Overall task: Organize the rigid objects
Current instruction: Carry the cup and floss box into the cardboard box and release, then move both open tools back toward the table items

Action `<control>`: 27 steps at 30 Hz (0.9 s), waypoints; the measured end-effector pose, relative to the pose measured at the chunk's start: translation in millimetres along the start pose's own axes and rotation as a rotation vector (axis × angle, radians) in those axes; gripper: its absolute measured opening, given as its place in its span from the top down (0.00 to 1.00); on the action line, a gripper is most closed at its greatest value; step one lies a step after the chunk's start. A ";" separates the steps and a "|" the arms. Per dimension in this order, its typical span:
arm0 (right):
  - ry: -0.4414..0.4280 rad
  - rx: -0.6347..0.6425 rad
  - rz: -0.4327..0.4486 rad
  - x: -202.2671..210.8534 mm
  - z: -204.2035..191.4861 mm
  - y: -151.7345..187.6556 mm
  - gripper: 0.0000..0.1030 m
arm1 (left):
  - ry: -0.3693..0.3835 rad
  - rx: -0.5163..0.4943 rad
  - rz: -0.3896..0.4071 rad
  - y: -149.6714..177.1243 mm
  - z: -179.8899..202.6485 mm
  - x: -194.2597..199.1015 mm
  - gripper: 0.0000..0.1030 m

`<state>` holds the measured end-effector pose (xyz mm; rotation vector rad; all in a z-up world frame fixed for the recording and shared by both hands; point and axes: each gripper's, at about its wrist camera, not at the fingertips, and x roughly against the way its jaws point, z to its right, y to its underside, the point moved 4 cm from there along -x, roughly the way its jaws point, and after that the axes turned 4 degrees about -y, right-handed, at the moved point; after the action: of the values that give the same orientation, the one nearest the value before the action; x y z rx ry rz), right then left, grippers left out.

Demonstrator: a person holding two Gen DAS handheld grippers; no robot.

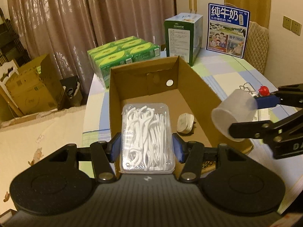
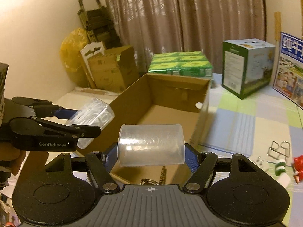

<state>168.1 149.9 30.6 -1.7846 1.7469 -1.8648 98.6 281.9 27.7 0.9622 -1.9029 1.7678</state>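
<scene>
My left gripper (image 1: 146, 147) is shut on a clear plastic box of white floss picks (image 1: 146, 138) and holds it above the near end of an open cardboard box (image 1: 191, 75). My right gripper (image 2: 151, 151) is shut on a clear plastic measuring cup (image 2: 151, 144), lying sideways between the pads, above the box's near right edge (image 2: 203, 109). In the left wrist view the cup (image 1: 233, 117) hangs at the box's right wall. A small white charger-like object (image 1: 185, 123) lies on the box floor. A chain (image 2: 161, 176) lies in the box's near end.
On the checked tablecloth (image 2: 246, 117) lie a wire puzzle (image 2: 279, 148), a red figure (image 2: 297, 167) and a green-white piece (image 2: 281, 168). Green packs (image 1: 123, 56), a green-white carton (image 1: 181, 36) and a blue milk carton (image 1: 227, 30) stand behind the box. Cardboard boxes (image 1: 32, 87) stand at the left.
</scene>
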 end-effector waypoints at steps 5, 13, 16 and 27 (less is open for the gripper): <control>0.017 -0.001 -0.024 -18.9 2.5 5.0 0.33 | 0.019 -0.011 -0.012 7.3 -0.7 -12.1 0.51; 0.033 -0.022 -0.034 -23.3 6.5 7.7 0.33 | 0.034 0.008 -0.008 8.1 -1.6 -22.6 0.45; 0.035 -0.024 -0.034 -22.8 7.2 9.5 0.33 | 0.021 0.029 0.005 7.2 -6.9 -18.6 0.44; 0.013 -0.047 -0.028 -22.3 5.1 10.0 0.33 | -0.010 0.074 0.035 8.0 -19.3 -3.2 0.43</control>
<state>173.0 157.5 7.3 -1.8259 1.7943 -1.8651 91.8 301.3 22.5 0.9702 -1.8830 1.8689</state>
